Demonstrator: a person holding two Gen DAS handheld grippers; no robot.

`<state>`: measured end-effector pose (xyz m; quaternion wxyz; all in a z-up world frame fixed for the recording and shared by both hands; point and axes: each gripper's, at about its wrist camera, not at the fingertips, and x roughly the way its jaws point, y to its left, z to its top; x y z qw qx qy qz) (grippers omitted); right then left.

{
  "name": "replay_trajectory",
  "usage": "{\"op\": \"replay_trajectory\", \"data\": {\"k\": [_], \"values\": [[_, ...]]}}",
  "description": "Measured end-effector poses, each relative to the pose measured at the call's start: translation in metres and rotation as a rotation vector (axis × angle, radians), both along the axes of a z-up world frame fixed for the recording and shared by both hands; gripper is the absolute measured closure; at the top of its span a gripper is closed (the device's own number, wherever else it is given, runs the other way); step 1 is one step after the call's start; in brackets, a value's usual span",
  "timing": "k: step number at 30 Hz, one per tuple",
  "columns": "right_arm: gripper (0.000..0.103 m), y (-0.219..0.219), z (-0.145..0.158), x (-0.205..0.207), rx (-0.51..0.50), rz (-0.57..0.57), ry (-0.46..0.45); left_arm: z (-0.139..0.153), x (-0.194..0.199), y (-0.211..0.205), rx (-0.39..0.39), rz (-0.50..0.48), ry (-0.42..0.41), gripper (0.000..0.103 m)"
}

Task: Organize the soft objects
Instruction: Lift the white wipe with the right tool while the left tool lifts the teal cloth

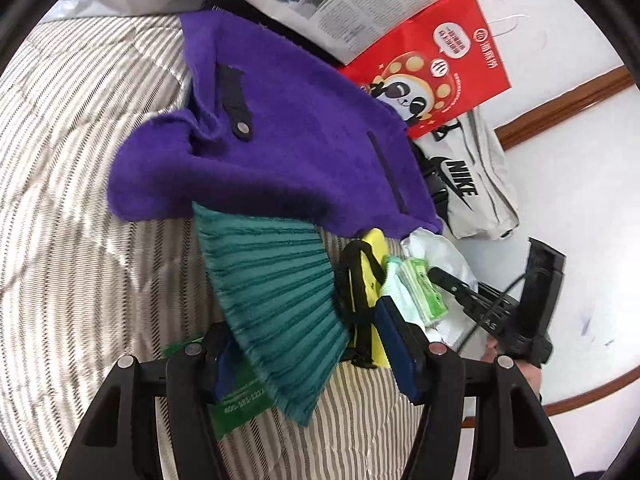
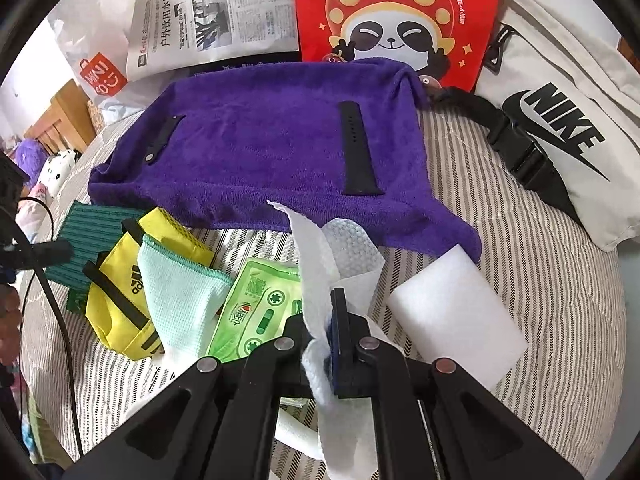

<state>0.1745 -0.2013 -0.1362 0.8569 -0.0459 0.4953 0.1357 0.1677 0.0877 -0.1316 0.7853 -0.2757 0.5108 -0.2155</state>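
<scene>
"NIKE" marks the white bag (image 2: 560, 128), "Hi" the red panda bag (image 2: 396, 20), an Adidas logo the yellow pouch (image 2: 120, 300).

Home bedroom: striped quilt (image 2: 500, 264), plush toys (image 2: 60, 166) behind.

newspaper (image 2: 212, 12) | red panda bag (image 2: 396, 20) | watch strap (image 2: 358, 148) on towel

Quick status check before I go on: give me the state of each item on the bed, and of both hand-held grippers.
Left hand-held gripper: open, green ribbed cloth between its fingers.
Right hand-held gripper: shut on white paper towel.
Green ribbed cloth: partly under purple towel.
Purple towel: spread out, edges rumpled.
Two watch strap halves: lying on the towel, apart.
White sponge: flat on the bed, free.
Nike bag: lying on its side.
</scene>
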Motion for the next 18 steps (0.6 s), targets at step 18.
{"op": "replay_trajectory", "data": {"k": [18], "values": [[0.100, -0.007, 0.005, -0.008, 0.024, -0.015, -0.024, 0.016, -0.005, -0.005, 0.146, 0.024, -0.044, 0.080]]}}
